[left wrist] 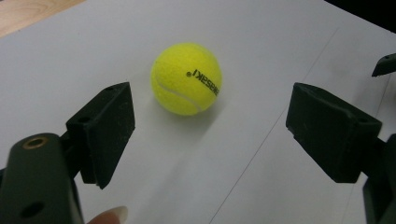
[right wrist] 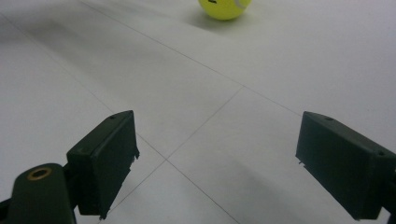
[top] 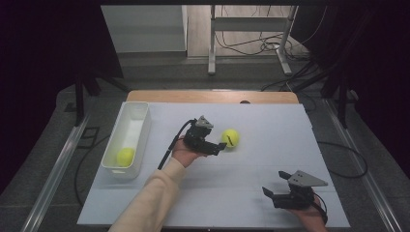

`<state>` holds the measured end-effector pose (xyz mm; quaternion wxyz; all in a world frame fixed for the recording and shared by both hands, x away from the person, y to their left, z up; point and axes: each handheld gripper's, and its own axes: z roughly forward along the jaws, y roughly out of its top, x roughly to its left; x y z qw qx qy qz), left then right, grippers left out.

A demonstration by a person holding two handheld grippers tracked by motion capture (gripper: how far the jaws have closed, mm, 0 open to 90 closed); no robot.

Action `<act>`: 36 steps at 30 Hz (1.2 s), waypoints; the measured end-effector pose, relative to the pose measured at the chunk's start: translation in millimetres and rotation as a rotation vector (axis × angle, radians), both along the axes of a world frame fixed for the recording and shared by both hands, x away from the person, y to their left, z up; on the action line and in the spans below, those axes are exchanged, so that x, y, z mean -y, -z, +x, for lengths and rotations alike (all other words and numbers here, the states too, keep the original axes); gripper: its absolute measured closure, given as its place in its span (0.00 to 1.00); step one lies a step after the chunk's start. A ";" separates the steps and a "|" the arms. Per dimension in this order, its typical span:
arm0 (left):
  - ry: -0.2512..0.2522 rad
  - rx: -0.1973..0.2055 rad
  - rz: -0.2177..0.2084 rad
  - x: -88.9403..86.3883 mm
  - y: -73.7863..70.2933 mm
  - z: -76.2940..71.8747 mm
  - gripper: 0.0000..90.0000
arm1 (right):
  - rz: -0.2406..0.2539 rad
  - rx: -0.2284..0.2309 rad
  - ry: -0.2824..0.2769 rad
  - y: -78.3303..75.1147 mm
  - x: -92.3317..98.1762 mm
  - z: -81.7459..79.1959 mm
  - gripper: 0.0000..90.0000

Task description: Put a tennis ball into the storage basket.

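Note:
A yellow tennis ball (top: 230, 138) lies on the white table top (top: 251, 193) near the middle. My left gripper (top: 220, 144), held by a hand in a cream sleeve, points right at the ball from close by. In the left gripper view the ball (left wrist: 187, 78) sits just ahead of the left gripper (left wrist: 212, 109), whose jaws stand wide apart and touch nothing. A second yellow ball (top: 125, 156) rests inside the white bin (top: 140, 116) at the left. My right gripper (top: 274, 183) rests open at the near right. In the right gripper view the right gripper (right wrist: 217, 140) has bare table between its jaws, and the ball (right wrist: 224, 8) lies far ahead.
The white bin runs lengthwise along the table's left side. A strip of wooden table edge (top: 212, 96) shows at the back. Beyond it are metal table legs (top: 212, 53) and cables on the floor. Dark curtains flank both sides.

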<state>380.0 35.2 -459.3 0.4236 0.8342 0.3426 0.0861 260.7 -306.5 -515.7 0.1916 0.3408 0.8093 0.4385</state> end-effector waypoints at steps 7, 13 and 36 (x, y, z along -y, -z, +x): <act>0.001 -0.009 0.000 6.6 4.2 4.3 0.18 | 0.000 0.000 -0.001 0.1 0.0 0.0 0.15; -0.001 -0.015 0.008 11.6 6.2 8.2 0.18 | -0.002 0.000 0.000 0.2 -0.2 0.2 0.15; -0.012 -0.052 0.067 30.8 23.7 27.3 0.18 | 0.003 0.002 -0.003 0.3 -0.1 0.2 0.15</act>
